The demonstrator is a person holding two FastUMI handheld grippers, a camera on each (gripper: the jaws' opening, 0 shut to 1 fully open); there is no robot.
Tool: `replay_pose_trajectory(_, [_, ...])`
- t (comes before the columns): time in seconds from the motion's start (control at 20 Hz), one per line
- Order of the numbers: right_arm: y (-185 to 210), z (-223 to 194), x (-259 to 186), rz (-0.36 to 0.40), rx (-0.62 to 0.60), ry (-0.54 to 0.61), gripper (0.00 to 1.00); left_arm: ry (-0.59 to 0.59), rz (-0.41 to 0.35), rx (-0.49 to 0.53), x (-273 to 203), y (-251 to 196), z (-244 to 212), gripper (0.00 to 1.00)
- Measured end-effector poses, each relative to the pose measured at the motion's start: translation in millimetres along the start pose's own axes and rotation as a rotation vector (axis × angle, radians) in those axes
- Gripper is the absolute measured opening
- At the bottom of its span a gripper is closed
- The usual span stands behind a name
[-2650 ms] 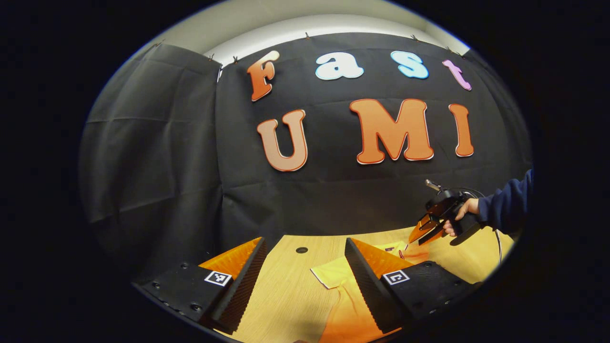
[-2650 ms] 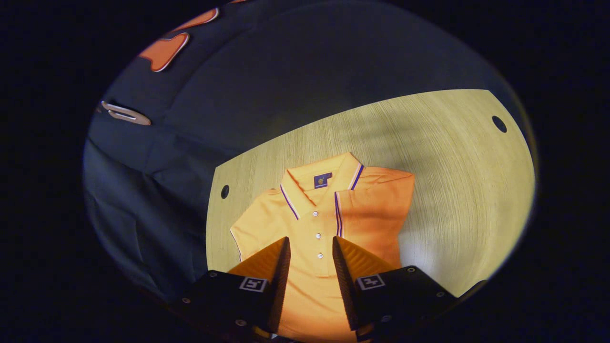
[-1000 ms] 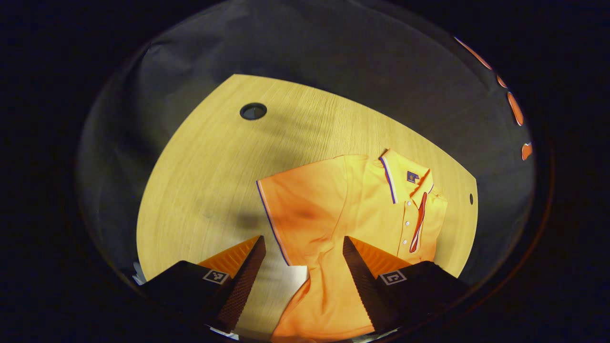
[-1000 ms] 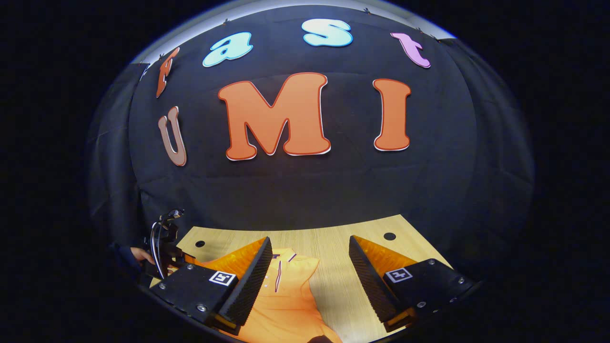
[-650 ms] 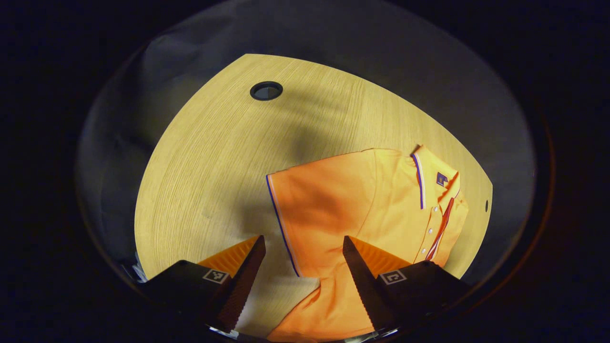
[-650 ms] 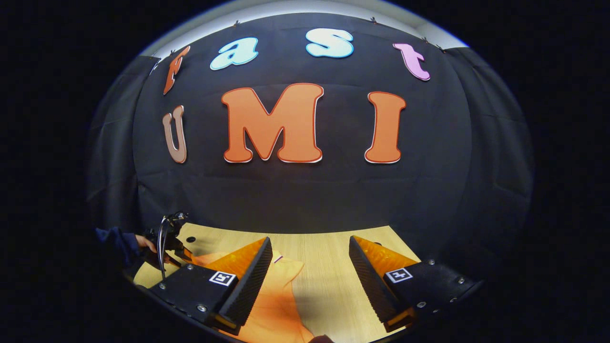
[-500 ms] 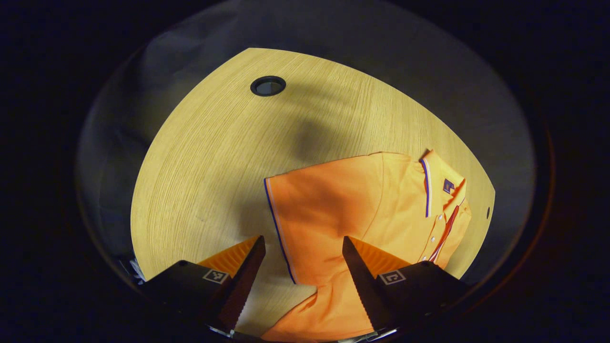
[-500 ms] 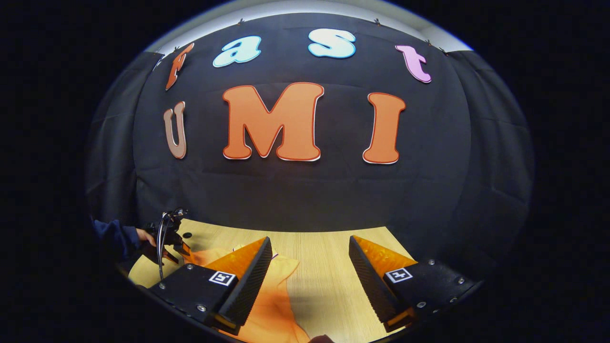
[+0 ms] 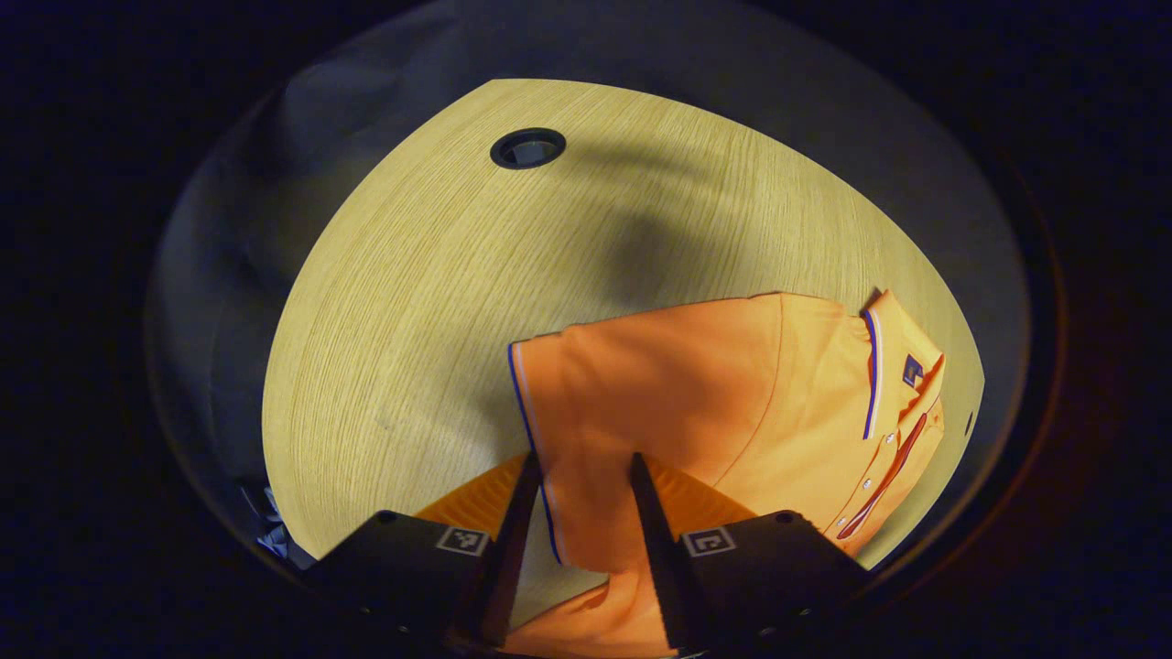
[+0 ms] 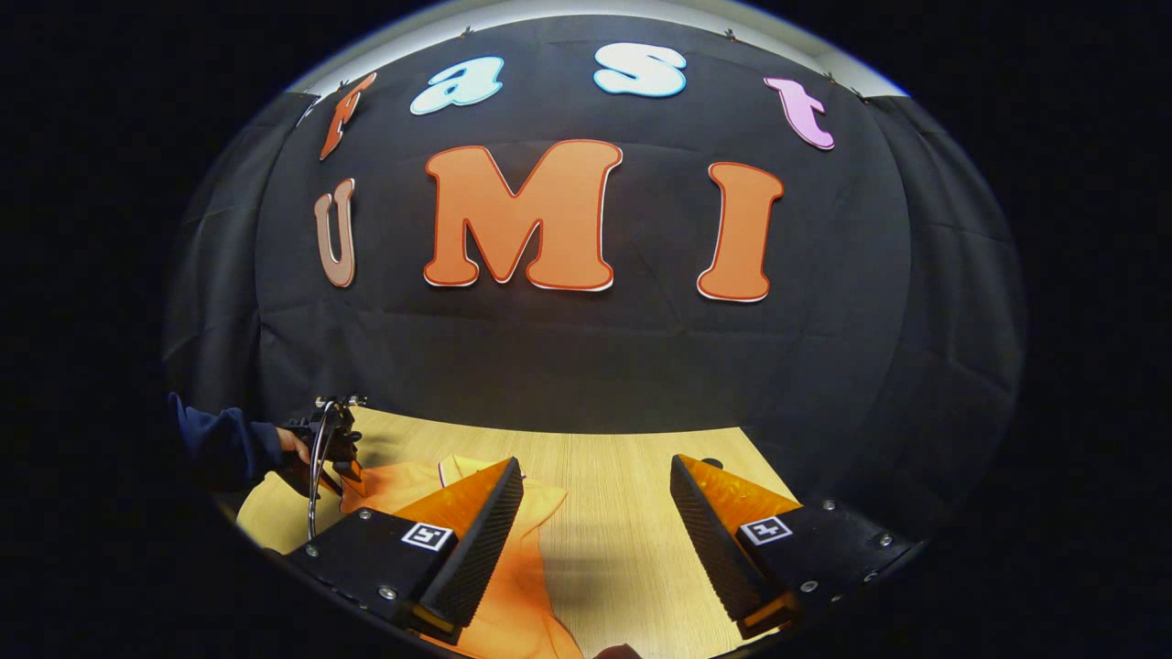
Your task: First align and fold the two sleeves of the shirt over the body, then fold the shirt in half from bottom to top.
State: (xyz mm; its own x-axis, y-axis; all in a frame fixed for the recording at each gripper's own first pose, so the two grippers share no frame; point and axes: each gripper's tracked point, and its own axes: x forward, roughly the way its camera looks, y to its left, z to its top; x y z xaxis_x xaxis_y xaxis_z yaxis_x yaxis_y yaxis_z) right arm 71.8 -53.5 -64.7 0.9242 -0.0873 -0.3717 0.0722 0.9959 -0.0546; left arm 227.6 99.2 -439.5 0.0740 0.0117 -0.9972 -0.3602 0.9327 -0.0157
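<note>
An orange polo shirt (image 9: 732,394) lies on the wooden table (image 9: 439,275), collar (image 9: 893,366) at the right. Its left sleeve is spread out flat, with a striped hem (image 9: 524,403). My left gripper (image 9: 581,462) is low over that sleeve, its jaws narrowed with the hem and sleeve cloth between them, a gap still showing. In the right gripper view the shirt (image 10: 403,485) lies low at the left, and the left gripper (image 10: 343,471) in a person's hand touches down on it. My right gripper (image 10: 595,471) hovers wide open over bare table, holding nothing.
A round cable hole (image 9: 527,147) sits in the table beyond the sleeve, another (image 10: 710,462) near the right finger. The black cloth wall stands right behind the table's far edge. A dark blue sleeve (image 10: 229,444) reaches in from the left.
My left gripper swung down from facing the wall, dropped onto the left sleeve and narrowed its jaws around the hem. My right gripper left the shirt and now faces the wall, wide open.
</note>
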Motion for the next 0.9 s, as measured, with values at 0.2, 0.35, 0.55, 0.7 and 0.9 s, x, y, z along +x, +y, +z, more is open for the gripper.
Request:
replay_pose_trajectory(0.2, [-1,-4,10,0.027,-0.023,0.015,0.98,-0.047,-0.194,-0.02,-10,-29,-1,0.13])
replay_pose_trajectory(0.35, [-1,-3,16,0.044,-0.019,0.013,0.98,-0.14,-0.228,0.037,-29,-33,14,0.13])
replay_pose_trajectory(0.55, [1,-1,23,0.073,-0.02,0.009,0.98,-0.225,-0.278,0.132,-65,-64,21,0.13])
replay_pose_trajectory(0.7, [3,-2,27,0.089,-0.028,0.007,0.98,-0.25,-0.298,0.191,-82,-90,16,0.13])
replay_pose_trajectory(0.9, [-4,-9,24,0.093,-0.046,0.011,0.98,-0.277,-0.3,0.276,-95,-124,12,0.13])
